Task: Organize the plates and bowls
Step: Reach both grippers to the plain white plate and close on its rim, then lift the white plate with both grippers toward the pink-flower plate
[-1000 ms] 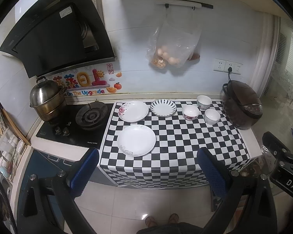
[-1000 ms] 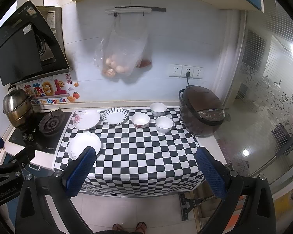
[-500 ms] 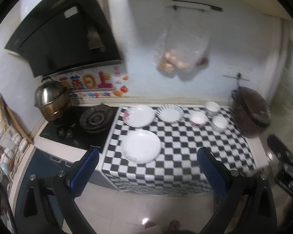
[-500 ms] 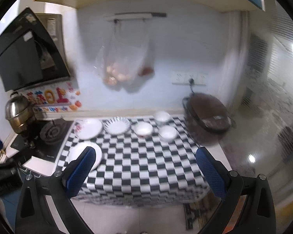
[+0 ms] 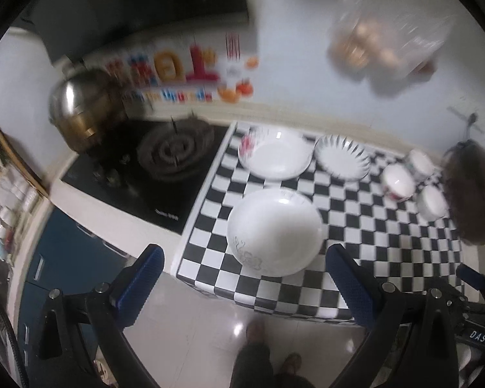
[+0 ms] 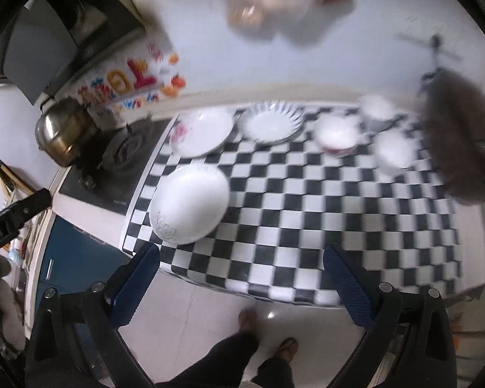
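A checkered counter (image 5: 388,236) beside a black stove (image 5: 165,158) holds a large white plate (image 5: 274,231) lying flat near its left front, two plates and three bowls (image 5: 414,177) farther back, while left gripper (image 5: 244,286) and right gripper (image 6: 242,283) hover spread, empty.

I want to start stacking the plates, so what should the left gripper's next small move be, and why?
Probably ease the left gripper forward and down toward the near rim of the large white plate. That plate lies closest to the counter's front edge, right ahead of the open, empty gripper. The flowered plate and striped plate sit farther back.
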`<action>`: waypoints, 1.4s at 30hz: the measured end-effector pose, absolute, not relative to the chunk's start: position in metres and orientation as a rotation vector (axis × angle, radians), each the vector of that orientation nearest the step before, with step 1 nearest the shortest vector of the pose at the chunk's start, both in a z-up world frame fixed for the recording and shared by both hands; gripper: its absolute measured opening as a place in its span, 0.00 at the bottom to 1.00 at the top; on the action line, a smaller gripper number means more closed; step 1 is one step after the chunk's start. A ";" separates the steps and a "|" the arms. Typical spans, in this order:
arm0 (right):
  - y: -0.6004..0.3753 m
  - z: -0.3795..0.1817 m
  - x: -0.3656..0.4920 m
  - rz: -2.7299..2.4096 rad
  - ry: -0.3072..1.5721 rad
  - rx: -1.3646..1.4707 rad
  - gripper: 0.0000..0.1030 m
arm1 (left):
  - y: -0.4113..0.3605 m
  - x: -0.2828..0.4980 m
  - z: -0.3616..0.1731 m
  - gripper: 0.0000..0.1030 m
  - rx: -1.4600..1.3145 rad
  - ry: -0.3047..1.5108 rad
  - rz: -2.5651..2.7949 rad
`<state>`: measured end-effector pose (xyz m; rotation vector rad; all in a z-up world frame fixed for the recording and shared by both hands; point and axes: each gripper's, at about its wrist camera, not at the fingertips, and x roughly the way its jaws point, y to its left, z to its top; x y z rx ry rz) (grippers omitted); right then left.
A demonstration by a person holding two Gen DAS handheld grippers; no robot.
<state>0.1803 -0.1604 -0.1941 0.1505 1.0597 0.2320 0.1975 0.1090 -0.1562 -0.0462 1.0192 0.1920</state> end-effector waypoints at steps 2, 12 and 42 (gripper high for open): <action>-0.145 -0.223 0.211 0.231 1.110 0.149 0.99 | 0.119 0.222 -0.182 0.99 -0.055 1.080 0.170; -0.091 -0.365 0.350 0.223 1.406 0.270 0.79 | 0.188 0.353 -0.326 0.76 -0.131 1.387 0.045; -0.060 -0.469 0.402 0.241 1.653 0.401 0.20 | 0.181 0.377 -0.394 0.27 -0.131 1.528 -0.152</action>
